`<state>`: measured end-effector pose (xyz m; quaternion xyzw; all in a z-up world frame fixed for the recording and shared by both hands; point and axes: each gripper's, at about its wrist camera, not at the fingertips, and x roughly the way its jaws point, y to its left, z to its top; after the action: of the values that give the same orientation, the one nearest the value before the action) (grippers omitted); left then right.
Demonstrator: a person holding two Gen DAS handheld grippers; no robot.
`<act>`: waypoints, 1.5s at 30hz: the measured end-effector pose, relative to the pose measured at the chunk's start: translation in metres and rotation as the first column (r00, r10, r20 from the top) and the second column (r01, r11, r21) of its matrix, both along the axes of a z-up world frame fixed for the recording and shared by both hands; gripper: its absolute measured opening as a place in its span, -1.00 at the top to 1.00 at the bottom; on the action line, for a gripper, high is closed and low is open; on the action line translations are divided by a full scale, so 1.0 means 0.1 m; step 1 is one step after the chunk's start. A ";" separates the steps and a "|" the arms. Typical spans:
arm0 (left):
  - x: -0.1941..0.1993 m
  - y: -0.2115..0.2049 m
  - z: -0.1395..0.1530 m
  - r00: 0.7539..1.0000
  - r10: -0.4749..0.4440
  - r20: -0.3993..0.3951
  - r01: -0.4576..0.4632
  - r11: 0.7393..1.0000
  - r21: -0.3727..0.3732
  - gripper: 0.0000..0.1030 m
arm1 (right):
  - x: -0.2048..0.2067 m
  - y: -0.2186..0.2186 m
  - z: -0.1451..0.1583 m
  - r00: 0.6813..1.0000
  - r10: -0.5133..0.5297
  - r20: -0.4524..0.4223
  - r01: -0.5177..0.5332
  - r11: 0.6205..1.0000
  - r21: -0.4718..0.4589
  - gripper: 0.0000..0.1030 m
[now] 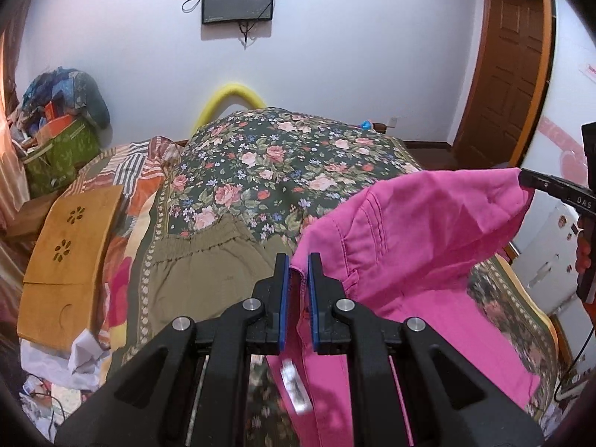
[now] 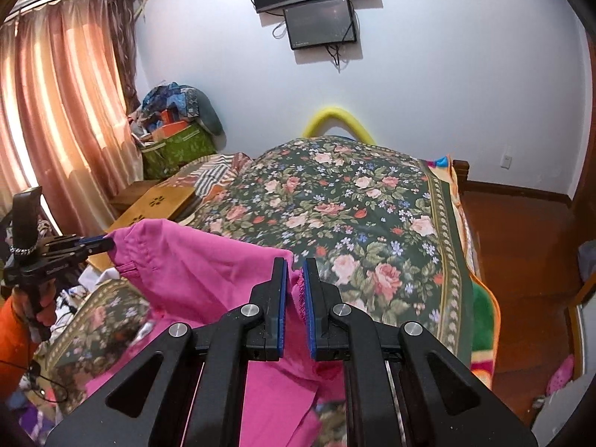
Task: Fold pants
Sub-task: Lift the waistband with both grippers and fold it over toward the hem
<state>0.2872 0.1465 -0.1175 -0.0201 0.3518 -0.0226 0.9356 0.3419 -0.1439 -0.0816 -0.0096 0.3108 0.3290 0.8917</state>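
Now pink pants [image 1: 421, 223] between both tools

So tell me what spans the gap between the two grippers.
The pink pants hang stretched between them: the left gripper pinches one edge, the right gripper the other. Both wrist views show it, above the floral bedspread.

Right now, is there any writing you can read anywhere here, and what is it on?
"DAS": white letters on the right gripper, cut off at the picture's edge.
White lettering on the left gripper: too blurred to read.
Tag on the pink pants: blurred, unreadable.
Red print on a wall sticker: too small.
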 end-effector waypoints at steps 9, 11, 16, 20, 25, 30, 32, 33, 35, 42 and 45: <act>-0.63 -0.12 -0.08 0.999 -0.022 -0.034 0.022 1.000 0.010 0.83 | -0.56 -0.10 -0.09 0.999 0.011 -0.041 -0.010 1.000 0.023 0.85; -0.78 -0.15 -0.13 0.999 -0.028 -0.046 0.028 1.000 0.010 0.83 | -0.67 -0.13 -0.12 0.998 0.013 -0.055 -0.011 0.999 0.036 0.85; -1.07 -0.18 -0.26 0.998 -0.024 -0.062 0.023 1.000 -0.008 0.83 | -0.95 -0.19 -0.27 0.997 0.021 -0.072 -0.021 1.000 -0.003 0.85; -1.30 -0.21 -0.37 0.997 -0.033 -0.076 0.031 0.999 -0.032 0.83 | -1.14 -0.29 -0.40 0.993 0.027 -0.118 -0.025 1.000 0.017 0.85; -1.52 -0.26 -0.54 0.994 -0.030 -0.108 0.025 0.999 -0.039 0.83 | -1.37 -0.34 -0.62 0.984 0.034 -0.174 -0.029 0.999 0.028 0.85; -1.70 -0.26 -0.69 0.991 -0.022 -0.135 0.012 0.997 -0.076 0.83 | -1.60 -0.38 -0.77 0.973 0.029 -0.230 -0.018 0.999 0.047 0.85; -1.76 -0.26 -0.78 0.988 -0.022 -0.156 0.007 0.996 -0.093 0.83 | -1.66 -0.40 -0.83 0.970 0.020 -0.244 -0.009 0.999 0.044 0.85; -1.77 -0.27 -0.81 0.986 -0.018 -0.163 0.004 0.996 -0.087 0.83 | -1.68 -0.40 -0.87 0.967 0.019 -0.254 -0.009 0.999 0.041 0.85; -1.80 -0.27 -0.88 0.984 -0.010 -0.178 -0.004 0.997 -0.080 0.83 | -1.71 -0.40 -0.91 0.962 0.013 -0.273 -0.003 0.999 0.039 0.85; -1.87 -0.27 -1.07 0.973 -0.005 -0.231 -0.015 0.996 -0.086 0.83 | -1.82 -0.43 -1.04 0.954 -0.012 -0.299 0.009 1.000 -0.008 0.82; -1.90 -0.25 -1.09 0.967 0.011 -0.256 -0.028 0.998 -0.061 0.83 | -1.84 -0.43 -1.10 0.949 -0.030 -0.315 0.015 0.999 -0.051 0.78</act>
<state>0.0975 0.1215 -0.2268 -0.0564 0.4682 -0.0218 0.8816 0.1574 -0.1867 -0.1912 0.0252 0.4571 0.3085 0.8338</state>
